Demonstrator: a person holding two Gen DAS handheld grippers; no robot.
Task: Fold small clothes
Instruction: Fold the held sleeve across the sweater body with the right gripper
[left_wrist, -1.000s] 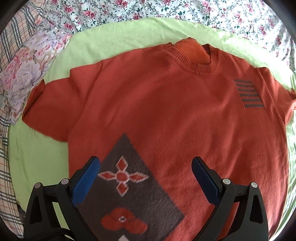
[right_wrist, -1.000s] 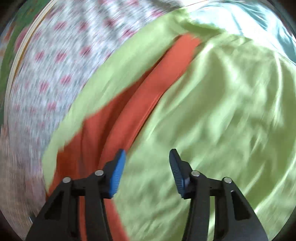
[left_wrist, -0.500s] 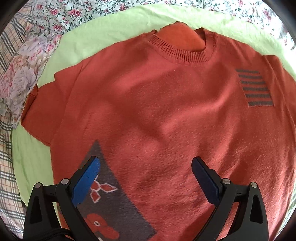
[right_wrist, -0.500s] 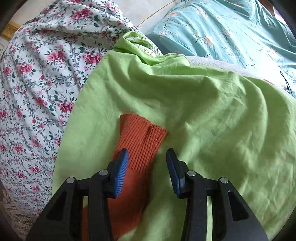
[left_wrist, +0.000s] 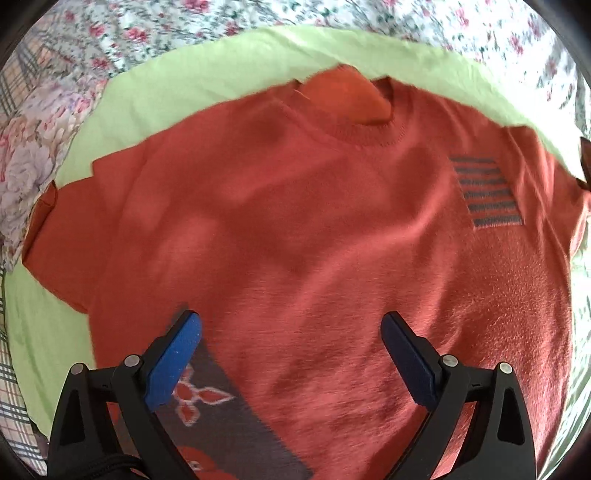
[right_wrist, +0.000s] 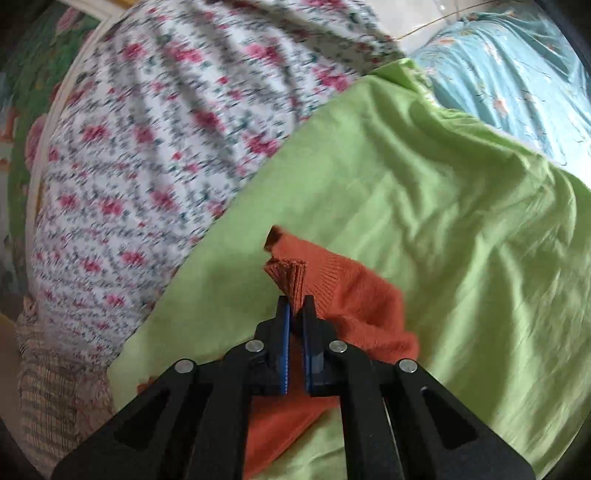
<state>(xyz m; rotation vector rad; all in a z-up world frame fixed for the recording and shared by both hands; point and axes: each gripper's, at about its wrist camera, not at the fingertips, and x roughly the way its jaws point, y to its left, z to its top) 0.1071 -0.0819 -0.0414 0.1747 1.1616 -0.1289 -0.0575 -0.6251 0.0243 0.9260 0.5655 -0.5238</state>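
An orange knit sweater (left_wrist: 314, 229) lies spread flat, front up, on a light green sheet (left_wrist: 207, 62). It has a grey striped patch (left_wrist: 485, 192) at the right chest and a grey panel with flowers (left_wrist: 218, 413) at the lower left. My left gripper (left_wrist: 290, 354) hovers open over the sweater's lower body, holding nothing. In the right wrist view my right gripper (right_wrist: 295, 317) is shut on the ribbed cuff of the sweater's sleeve (right_wrist: 291, 273), which is bunched and lifted off the green sheet (right_wrist: 443, 206).
A white floral cloth (right_wrist: 147, 147) lies beyond the green sheet and shows at the top of the left wrist view (left_wrist: 480, 22). A blue floral cloth (right_wrist: 517, 74) lies at the far right. A plaid and floral fabric (left_wrist: 22, 155) lies at the left.
My right gripper has closed on the sleeve cuff and raised it. My left gripper has shifted a little over the sweater's body and stays open.
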